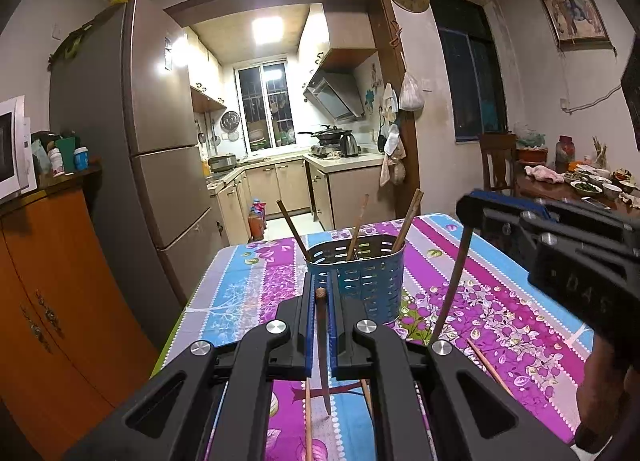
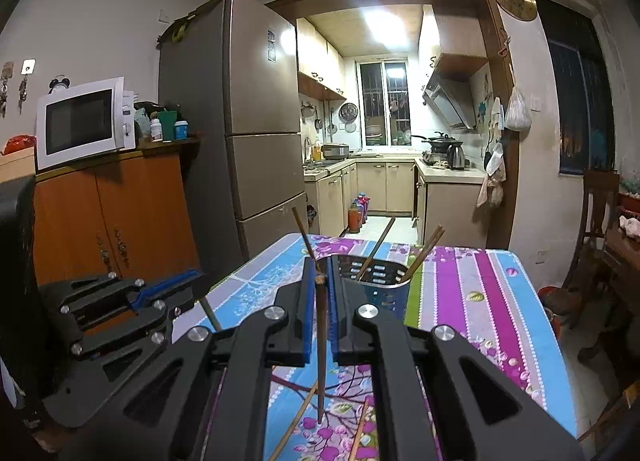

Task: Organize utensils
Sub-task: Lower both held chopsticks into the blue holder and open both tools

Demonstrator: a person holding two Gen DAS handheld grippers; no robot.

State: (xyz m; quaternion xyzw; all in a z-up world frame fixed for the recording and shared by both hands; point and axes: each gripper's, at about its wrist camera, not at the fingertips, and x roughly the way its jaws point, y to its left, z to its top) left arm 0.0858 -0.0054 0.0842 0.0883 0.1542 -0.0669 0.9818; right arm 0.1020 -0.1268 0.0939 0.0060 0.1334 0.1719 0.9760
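Observation:
A blue perforated utensil holder [image 1: 366,279] stands on the flowered tablecloth with three chopsticks [image 1: 407,221] leaning in it; it also shows in the right wrist view [image 2: 380,285]. My left gripper [image 1: 320,297] is shut on a dark chopstick [image 1: 323,357] that hangs point down, just in front of the holder. My right gripper [image 2: 320,281] is shut on another dark chopstick [image 2: 321,349], also point down, close to the holder. Each gripper shows in the other's view, the right one [image 1: 466,205] with its chopstick [image 1: 454,285]. Loose chopsticks [image 1: 308,417] lie on the cloth below.
The table [image 2: 480,301] ends at the far side toward the kitchen doorway. A fridge [image 1: 132,141] and an orange cabinet [image 2: 112,213] with a microwave [image 2: 82,121] stand at the left. A second table with bowls [image 1: 588,185] and a chair [image 2: 592,221] stand at the right.

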